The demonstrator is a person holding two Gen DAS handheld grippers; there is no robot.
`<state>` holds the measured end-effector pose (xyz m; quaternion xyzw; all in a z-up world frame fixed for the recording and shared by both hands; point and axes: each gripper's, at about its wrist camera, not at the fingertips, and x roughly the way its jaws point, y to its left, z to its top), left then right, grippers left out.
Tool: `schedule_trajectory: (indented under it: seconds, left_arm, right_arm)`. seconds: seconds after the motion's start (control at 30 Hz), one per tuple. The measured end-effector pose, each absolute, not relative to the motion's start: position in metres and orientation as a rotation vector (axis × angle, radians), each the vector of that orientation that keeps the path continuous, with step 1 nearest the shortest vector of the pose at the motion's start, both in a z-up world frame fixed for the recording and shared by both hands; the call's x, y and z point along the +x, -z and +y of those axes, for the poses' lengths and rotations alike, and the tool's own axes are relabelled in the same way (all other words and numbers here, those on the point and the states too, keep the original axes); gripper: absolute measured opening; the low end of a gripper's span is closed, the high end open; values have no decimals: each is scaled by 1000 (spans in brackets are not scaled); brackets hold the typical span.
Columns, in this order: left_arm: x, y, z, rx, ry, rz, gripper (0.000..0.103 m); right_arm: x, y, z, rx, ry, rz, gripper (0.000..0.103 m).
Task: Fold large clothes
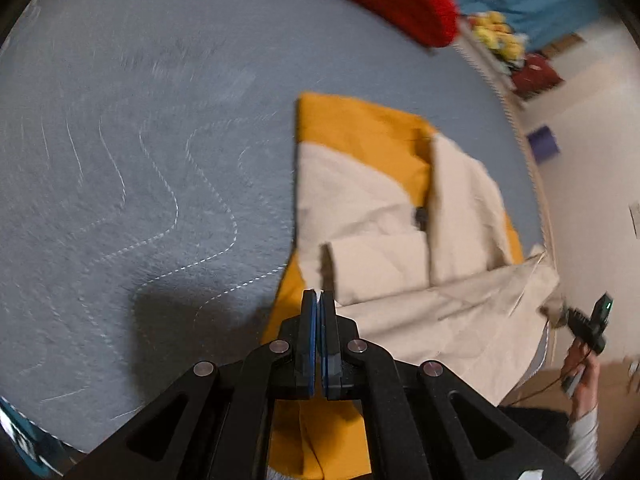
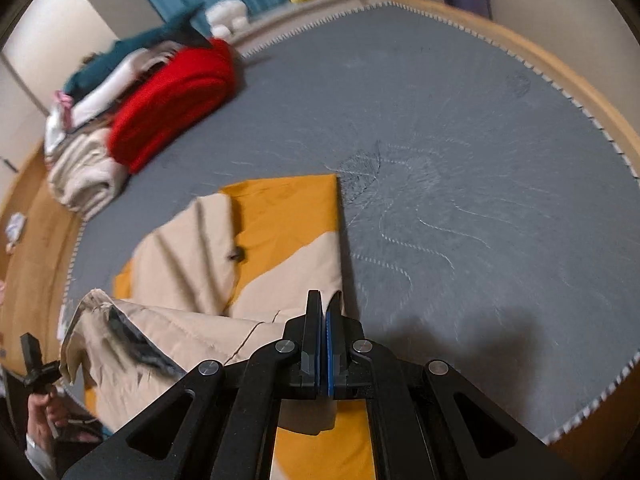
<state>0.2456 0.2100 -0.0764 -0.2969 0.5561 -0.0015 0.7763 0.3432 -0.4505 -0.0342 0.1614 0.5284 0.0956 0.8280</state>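
While a grey quilted mat (image 1: 140,140) is spread wide beneath the work, a large beige-and-mustard garment (image 1: 360,200) is seen partly folded on it, long axis running near to far. Stacked red and pale laundry (image 2: 172,96) is kept at the far left. Both tools are closed on the garment's near edge: the left tool (image 1: 319,296) at one corner, the right tool (image 2: 324,300) at the other, equally near, so a fold away toward the far end is judged likely.

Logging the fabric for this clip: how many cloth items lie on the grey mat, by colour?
Yellow and beige garment: 1
Red blanket: 1
Cream bundle: 1
Teal cloth: 1
White cloth: 1
Total: 5, though the blurred pile may hide more.
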Motion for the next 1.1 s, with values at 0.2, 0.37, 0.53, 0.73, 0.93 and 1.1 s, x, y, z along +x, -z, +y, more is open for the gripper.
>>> schedule_trajectory:
  seconds: [0.2, 0.37, 0.53, 0.73, 0.93, 1.1]
  left_arm:
    - [270, 93, 214, -617, -14, 1257, 1]
    - [267, 91, 224, -668, 28, 1253, 6]
    - [240, 70, 243, -794, -1, 1128, 34]
    - [213, 73, 243, -762, -34, 1164, 36]
    - [226, 84, 230, -675, -32, 1227, 48]
    - [245, 96, 218, -632, -29, 1277, 49]
  right_arm:
    - [386, 75, -439, 308, -197, 1227, 1]
    - [397, 81, -425, 240, -227, 1250, 2]
    - [390, 74, -443, 349, -174, 1207, 11]
    - [361, 54, -471, 417, -109, 1100, 27]
    - [355, 82, -448, 289, -204, 1243, 46]
    - [360, 111, -434, 209, -228, 1349, 46]
